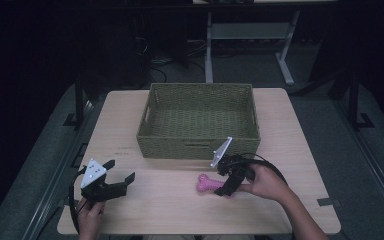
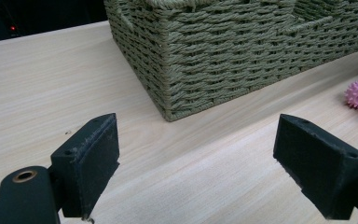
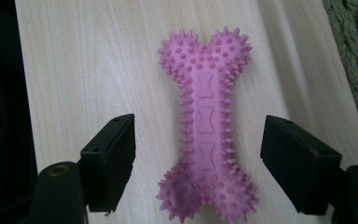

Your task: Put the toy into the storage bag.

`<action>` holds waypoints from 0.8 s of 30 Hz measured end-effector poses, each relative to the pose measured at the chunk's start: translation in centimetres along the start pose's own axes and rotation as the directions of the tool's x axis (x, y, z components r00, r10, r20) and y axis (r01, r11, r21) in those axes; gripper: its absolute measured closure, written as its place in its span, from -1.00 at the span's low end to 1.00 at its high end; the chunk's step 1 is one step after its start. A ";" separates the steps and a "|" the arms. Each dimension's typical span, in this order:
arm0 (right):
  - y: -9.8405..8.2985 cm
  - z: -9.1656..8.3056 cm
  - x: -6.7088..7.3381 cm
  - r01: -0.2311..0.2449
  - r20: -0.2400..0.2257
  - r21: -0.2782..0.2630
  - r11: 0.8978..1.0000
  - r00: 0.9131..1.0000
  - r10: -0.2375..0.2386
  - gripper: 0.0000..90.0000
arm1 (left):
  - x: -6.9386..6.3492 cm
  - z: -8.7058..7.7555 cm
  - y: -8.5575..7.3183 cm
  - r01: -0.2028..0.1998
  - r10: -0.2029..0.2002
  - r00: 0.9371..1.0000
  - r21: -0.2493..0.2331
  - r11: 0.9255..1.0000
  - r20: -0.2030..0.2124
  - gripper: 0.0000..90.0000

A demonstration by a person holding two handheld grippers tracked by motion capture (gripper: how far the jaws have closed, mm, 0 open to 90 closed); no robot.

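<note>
Straddling pink bone toy, right gripper

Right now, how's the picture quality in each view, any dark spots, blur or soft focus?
High view: dim, the room beyond the table nearly black. Left gripper view: brightly lit, basket weave crisp, near jaws slightly soft. Right gripper view: pink bone toy bright and fairly sharp, the left edge falls into darkness.
</note>
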State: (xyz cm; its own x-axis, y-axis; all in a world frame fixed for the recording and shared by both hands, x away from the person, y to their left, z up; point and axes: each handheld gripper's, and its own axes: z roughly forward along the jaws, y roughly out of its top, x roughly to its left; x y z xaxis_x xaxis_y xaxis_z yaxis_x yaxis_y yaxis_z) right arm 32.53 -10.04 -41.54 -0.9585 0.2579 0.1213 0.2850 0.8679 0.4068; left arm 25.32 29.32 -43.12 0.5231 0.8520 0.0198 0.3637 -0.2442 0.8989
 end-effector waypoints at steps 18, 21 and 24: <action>1.1 2.1 0.0 0.044 0.013 0.083 0.996 0.999 -0.045 -0.02 | 0.1 0.0 0.0 0.005 -0.005 1.000 0.000 1.000 0.001 -0.69; 1.2 2.3 0.0 0.051 0.016 0.096 0.994 0.998 -0.053 0.04 | 0.1 0.0 0.0 0.006 -0.006 1.000 0.000 1.000 0.001 -0.69; 1.3 2.4 -0.1 0.059 0.024 0.108 0.992 0.998 -0.062 0.08 | 0.1 0.0 0.0 0.004 -0.004 1.000 0.000 1.000 0.002 -0.69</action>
State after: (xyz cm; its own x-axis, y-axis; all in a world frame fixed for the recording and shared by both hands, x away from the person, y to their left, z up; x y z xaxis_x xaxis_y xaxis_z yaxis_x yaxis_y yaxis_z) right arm 32.96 -7.91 -43.24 -0.9741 0.2135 0.0739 0.2259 0.9225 0.3130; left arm 25.39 29.41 -43.17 0.5232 0.8521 0.0151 0.3660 -0.2406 0.8990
